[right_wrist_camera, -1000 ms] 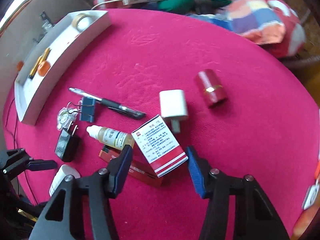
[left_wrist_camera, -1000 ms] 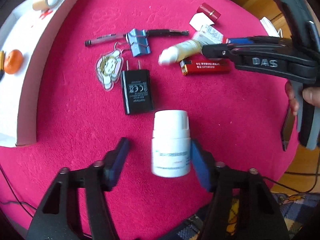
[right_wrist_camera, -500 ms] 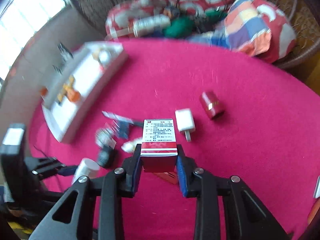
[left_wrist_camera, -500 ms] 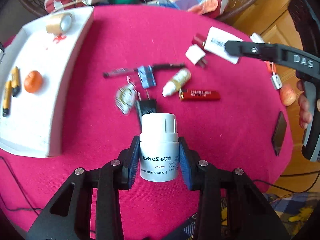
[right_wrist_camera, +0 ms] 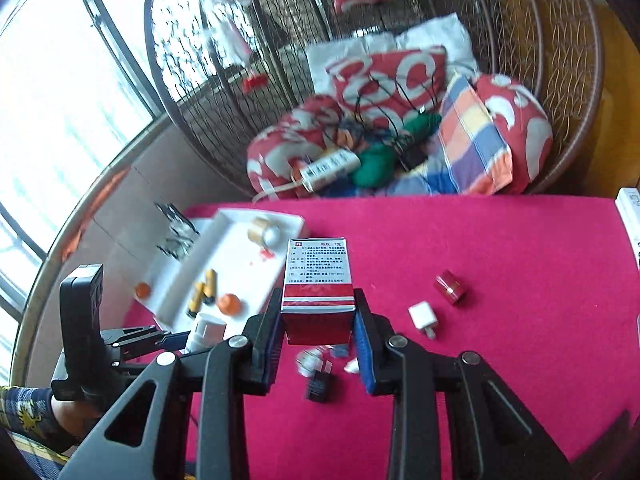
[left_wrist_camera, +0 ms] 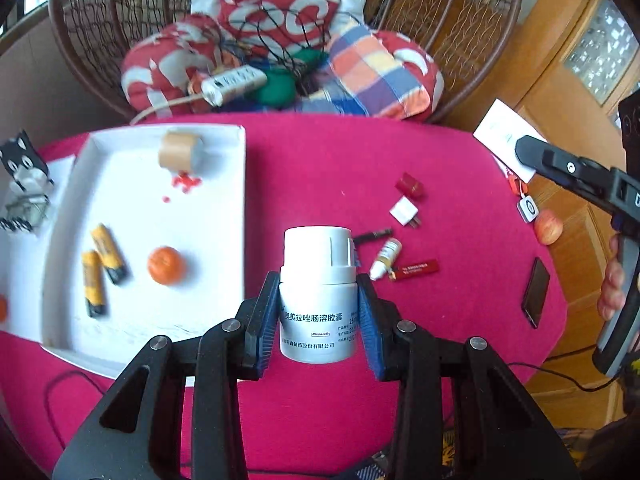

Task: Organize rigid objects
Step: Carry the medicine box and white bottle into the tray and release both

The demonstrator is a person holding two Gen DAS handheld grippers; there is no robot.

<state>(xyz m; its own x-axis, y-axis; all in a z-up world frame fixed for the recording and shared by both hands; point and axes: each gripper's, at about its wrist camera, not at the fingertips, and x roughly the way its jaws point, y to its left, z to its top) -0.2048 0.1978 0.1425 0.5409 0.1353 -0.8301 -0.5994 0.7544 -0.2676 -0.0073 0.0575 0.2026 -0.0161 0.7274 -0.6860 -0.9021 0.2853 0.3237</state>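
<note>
My left gripper (left_wrist_camera: pixel 319 320) is shut on a white pill bottle (left_wrist_camera: pixel 318 280) and holds it upright above the pink table, right of the white tray (left_wrist_camera: pixel 240 200). My right gripper (right_wrist_camera: pixel 318 324) is shut on a red and white medicine box (right_wrist_camera: pixel 318 288) and holds it above the table; the box also shows in the left wrist view (left_wrist_camera: pixel 504 136). The tray (right_wrist_camera: pixel 192 264) holds a tape roll (left_wrist_camera: pixel 178 151), two yellow batteries (left_wrist_camera: pixel 102 264) and an orange (left_wrist_camera: pixel 166 265).
On the pink cloth lie a red cylinder (left_wrist_camera: pixel 410 185), a white plug (left_wrist_camera: pixel 405 212), a dropper bottle (left_wrist_camera: pixel 386 258), a red lighter (left_wrist_camera: pixel 414 269), a pen (left_wrist_camera: pixel 372 235), a black charger (right_wrist_camera: pixel 318 386) and a phone (left_wrist_camera: pixel 536 290). A wicker chair with cushions (left_wrist_camera: pixel 280 60) stands behind.
Both grippers closed, the left on the pill bottle and the right on the medicine box, then lifted them off the table and tilted up. The left has moved toward the tray.
</note>
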